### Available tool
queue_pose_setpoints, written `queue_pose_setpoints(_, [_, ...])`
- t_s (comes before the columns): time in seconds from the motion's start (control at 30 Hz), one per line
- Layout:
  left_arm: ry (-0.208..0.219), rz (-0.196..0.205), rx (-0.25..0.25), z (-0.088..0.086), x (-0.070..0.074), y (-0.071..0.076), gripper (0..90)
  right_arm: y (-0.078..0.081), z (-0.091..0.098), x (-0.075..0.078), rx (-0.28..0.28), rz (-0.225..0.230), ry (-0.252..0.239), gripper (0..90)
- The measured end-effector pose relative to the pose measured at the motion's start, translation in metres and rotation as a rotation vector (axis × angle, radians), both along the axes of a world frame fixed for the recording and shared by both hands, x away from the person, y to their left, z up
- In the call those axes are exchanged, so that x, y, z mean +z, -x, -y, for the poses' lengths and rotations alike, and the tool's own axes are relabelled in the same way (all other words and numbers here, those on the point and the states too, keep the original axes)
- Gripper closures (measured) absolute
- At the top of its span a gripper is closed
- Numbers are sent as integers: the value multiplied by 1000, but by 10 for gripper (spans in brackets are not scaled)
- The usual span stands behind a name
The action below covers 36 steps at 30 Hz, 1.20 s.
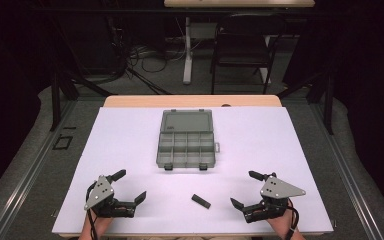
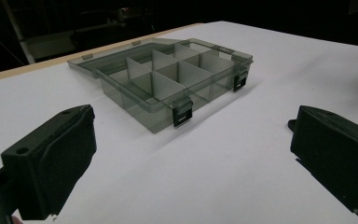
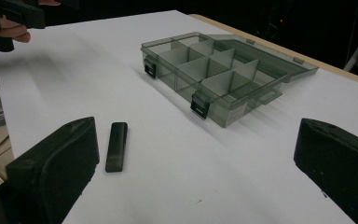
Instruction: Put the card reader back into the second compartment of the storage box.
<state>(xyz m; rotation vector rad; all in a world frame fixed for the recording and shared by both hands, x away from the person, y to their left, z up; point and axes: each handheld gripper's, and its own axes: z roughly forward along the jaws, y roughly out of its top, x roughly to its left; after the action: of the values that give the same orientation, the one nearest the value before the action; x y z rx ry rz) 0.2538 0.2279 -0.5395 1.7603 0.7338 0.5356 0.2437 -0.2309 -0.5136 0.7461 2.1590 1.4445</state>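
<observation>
Between the two grippers, on the white table (image 1: 130, 135), lies a small black bar (image 1: 200, 201), flat on its long side and touching nothing else. It sits nearer to the right gripper (image 1: 250, 190) than to the left gripper (image 1: 128, 186), just off the tip of the right gripper's inner jaw and outside the gap between its jaws.

From the right gripper view, the black bar (image 3: 116, 146) rests just beside the left-hand jaw, a little ahead of it, its long axis running roughly along the way the jaws point. Both jaws of the right gripper (image 3: 193, 163) stand spread wide with only bare table between them; they grasp nothing.

From the left gripper view, the jaws of the left gripper (image 2: 193, 154) are likewise spread wide and released, again with only table surface in the gap.

Ahead of both pairs of jaws, well apart from them, stands a smoky grey compartment box (image 1: 186, 149) with its lid (image 1: 186, 121) folded back flat on the table behind it. Its two black latches face the grippers, and the dividers split it into small compartments that look bare. The box lies farther from the jaws than the bar does, about midway between the two grippers in the high view.
</observation>
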Motion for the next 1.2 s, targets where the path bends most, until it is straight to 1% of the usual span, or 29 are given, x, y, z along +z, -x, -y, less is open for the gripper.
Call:
queue_pose_setpoints(0.13, [1, 2, -6, 0, 1, 1, 4, -2, -5, 0, 8, -17, -7, 0])
queue_pose_setpoints(0.3, [1, 3, -4, 0, 1, 0, 4, -3, -11, 0, 12, -26, 0, 0])
queue_pose_setpoints(0.47, [6, 1, -4, -1, 1, -1, 3, -8, -20, 0, 17, -36, -6, 0])
queue_pose_setpoints(0.63, [4, -8, -6, -1, 1, -1, 3, -11, -34, -2, 43, -41, 17, 0])
queue_pose_setpoints(0.8, [3, -10, -11, 0, 1, -1, 3, -13, -42, -4, 57, -52, 29, 0])
queue_pose_setpoints(0.83, [3, -11, -12, 0, 1, -1, 3, -14, -46, -5, 64, -62, 36, 0])
queue_pose_setpoints(0.97, [-1, -12, -14, 0, 1, -2, 3, -16, -51, -7, 73, -68, 47, 0])
queue_pose_setpoints(1.13, [1, -12, -13, 0, 1, -2, 3, -20, -63, -11, 94, -85, 62, 0])
queue_pose_setpoints(1.2, [5, -13, -16, 0, 1, -2, 3, -21, -65, -12, 97, -88, 66, 0])
